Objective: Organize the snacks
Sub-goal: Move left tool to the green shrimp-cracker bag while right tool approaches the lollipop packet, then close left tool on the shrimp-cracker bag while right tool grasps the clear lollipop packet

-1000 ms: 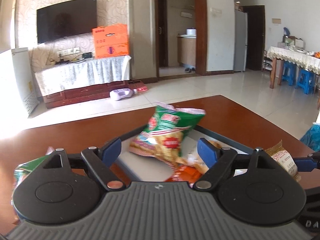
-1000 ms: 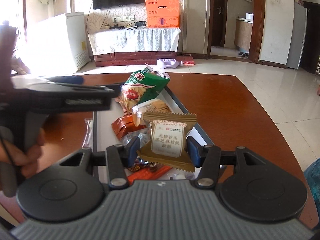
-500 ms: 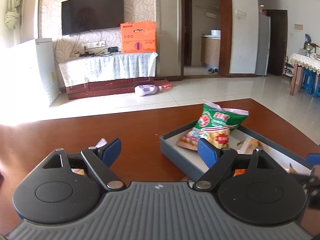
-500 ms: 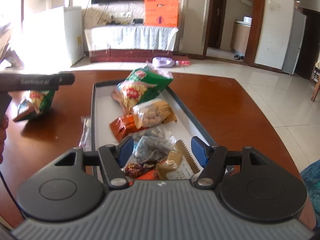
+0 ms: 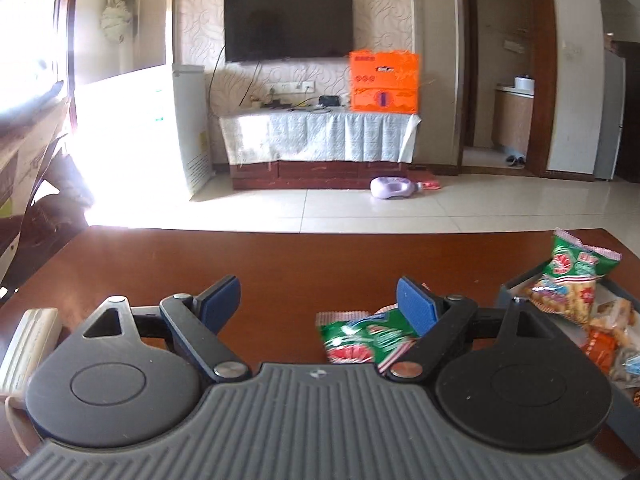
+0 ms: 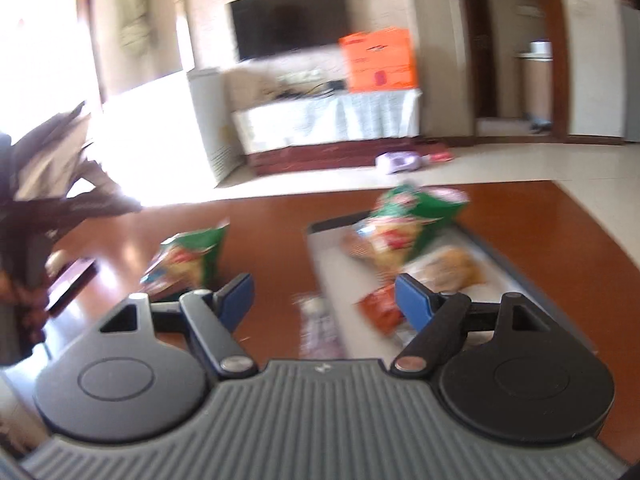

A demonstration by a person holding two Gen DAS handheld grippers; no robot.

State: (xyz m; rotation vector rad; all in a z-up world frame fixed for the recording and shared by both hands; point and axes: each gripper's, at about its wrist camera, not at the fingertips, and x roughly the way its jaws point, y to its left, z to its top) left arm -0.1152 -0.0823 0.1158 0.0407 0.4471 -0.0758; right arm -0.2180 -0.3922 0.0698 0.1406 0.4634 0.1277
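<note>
The left hand-held gripper (image 5: 318,302) gapes wide and empty over the desk (image 5: 280,260). A green snack bag (image 5: 360,338) lies just behind its right finger, partly hidden. Farther right, the tray (image 5: 505,290) of snacks is cut off. The right hand-held gripper (image 6: 324,298) is also wide; its view is blurred.

Light: bright daylight, poured from window (image 5: 36,80) at left
Glare: blown out on floor (image 5: 168,204)
Blur: smeared right view; left sharp
Edges: bowed by fisheye

The reddish-brown wooden counter (image 5: 280,264) carries a grey tray (image 6: 486,246) of snacks at its right. Left of the tray lie a green snack bag (image 5: 360,338) and a clear packet (image 6: 318,326); a white device (image 5: 28,344) sits at the left edge.
</note>
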